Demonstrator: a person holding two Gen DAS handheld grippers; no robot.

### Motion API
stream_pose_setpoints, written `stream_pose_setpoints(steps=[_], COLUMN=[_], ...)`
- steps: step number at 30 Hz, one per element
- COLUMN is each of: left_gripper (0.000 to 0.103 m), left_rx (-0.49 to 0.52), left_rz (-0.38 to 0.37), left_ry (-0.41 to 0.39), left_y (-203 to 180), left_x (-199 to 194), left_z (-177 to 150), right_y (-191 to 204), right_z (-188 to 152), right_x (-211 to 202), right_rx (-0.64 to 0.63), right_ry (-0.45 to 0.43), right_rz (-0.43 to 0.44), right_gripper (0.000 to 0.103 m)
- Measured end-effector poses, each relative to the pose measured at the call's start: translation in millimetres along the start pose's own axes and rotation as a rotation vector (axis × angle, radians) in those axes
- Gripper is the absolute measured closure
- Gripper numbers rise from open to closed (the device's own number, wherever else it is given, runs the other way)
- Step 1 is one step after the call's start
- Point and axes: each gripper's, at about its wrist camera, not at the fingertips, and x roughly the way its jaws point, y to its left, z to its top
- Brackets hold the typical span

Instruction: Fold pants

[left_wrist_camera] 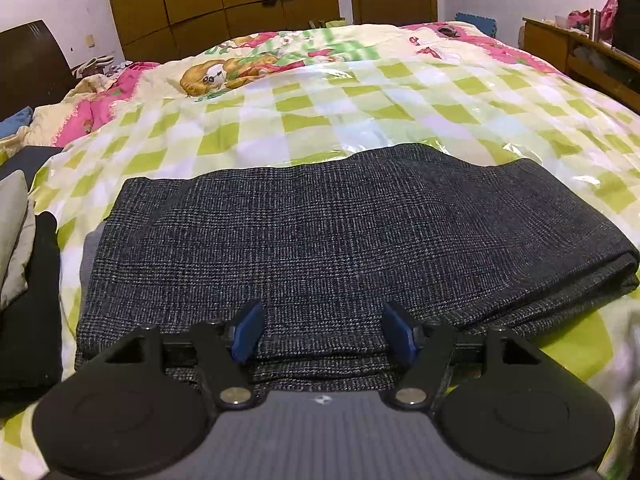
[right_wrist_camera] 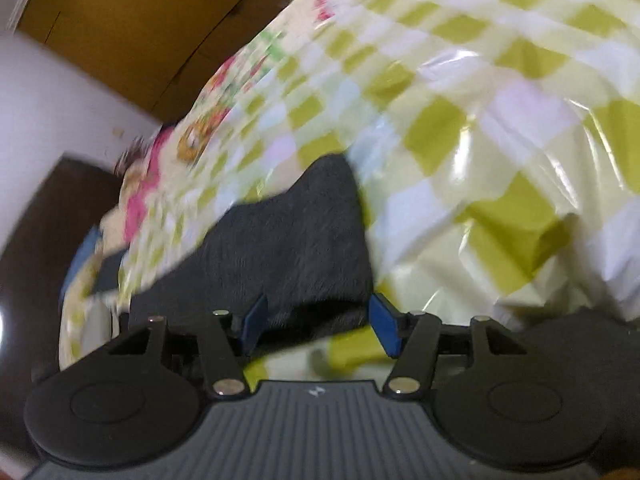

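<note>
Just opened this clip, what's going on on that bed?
A person with a handheld tool in each hand is folding pants on a bed. The dark checked pants lie already folded into a flat stack on the green-checked cover. The left tool hovers open over the near edge of the stack, gripping nothing. The right tool is also open, at a corner of the pants; that view is blurred, so contact is unclear.

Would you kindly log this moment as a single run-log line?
pants: folded, flat on checked bedcover | left gripper: open, over near edge | right gripper: open, at pants' corner, blurred
</note>
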Motion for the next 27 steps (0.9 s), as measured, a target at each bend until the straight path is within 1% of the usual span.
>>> stream_pose_setpoints(steps=[2, 3, 6, 9, 10, 12, 13, 14, 16, 17, 19, 22, 25, 26, 27], left_gripper=[0.024, 0.024, 0.024, 0.024, 0.024, 0.023, 0.023, 0.023, 0.022, 0.022, 0.022, 0.021, 0.02, 0.02, 0.02], left_rx=[-0.004, -0.006, -0.002, 0.0, -0.002, -0.002, -0.001, -0.002, -0.004, -0.006, -0.007, -0.02, -0.027, -0.025, -0.021], left_rz=[-0.002, -0.002, -0.002, -0.002, -0.002, -0.003, -0.002, -0.004, -0.011, -0.016, -0.017, -0.025, -0.039, -0.041, -0.041], left_ry=[-0.002, -0.003, -0.003, -0.002, -0.002, -0.004, -0.004, -0.005, -0.007, -0.009, -0.014, -0.02, -0.028, -0.031, -0.034], left_y=[0.6, 0.9, 0.7, 1.0, 1.3, 0.7, 0.7, 0.8, 1.6, 2.0, 2.4, 4.1, 5.0, 4.8, 4.3], left_x=[-0.1, -0.2, -0.9, -0.9, -0.9, -0.7, -0.7, -0.6, -0.2, -0.3, -0.5, -0.2, 0.4, 0.8, 0.6], left_z=[-0.9, -1.0, -1.4, -1.0, -1.2, -1.1, -1.2, -1.3, -1.7, -2.0, -3.5, -4.5, -5.5, -6.2, -6.7], right_y=[11.6, 19.3, 37.6, 37.9, 36.4, 36.8, 36.3, 32.7, 26.1, 20.7, 17.9, 20.3, 14.0, 13.5, 15.5], right_z=[-10.6, -14.3, -14.0, -7.2, -7.4, -5.7, -5.5, -4.3, -3.7, -2.4, -3.9, -12.0, -23.4, -26.0, -27.3], right_x=[7.9, 12.6, 28.7, 48.9, 49.7, 52.9, 50.9, 45.7, 32.4, 24.2, 14.1, -1.2, -14.0, -9.9, -4.8], right_rx=[-0.034, -0.078, -0.219, -0.256, -0.268, -0.311, -0.316, -0.304, -0.261, -0.217, -0.17, -0.122, 0.004, 0.02, 0.006], right_ry=[0.061, 0.062, 0.037, 0.042, 0.036, 0.008, -0.008, -0.041, -0.086, -0.103, -0.118, -0.133, -0.101, -0.079, -0.068], right_rz=[0.062, 0.066, 0.073, 0.041, 0.036, -0.015, -0.052, -0.101, -0.17, -0.166, -0.167, -0.173, -0.13, -0.118, -0.121], right_gripper=[0.044, 0.044, 0.044, 0.045, 0.045, 0.053, 0.062, 0.065, 0.066, 0.068, 0.068, 0.056, 0.056, 0.056, 0.056])
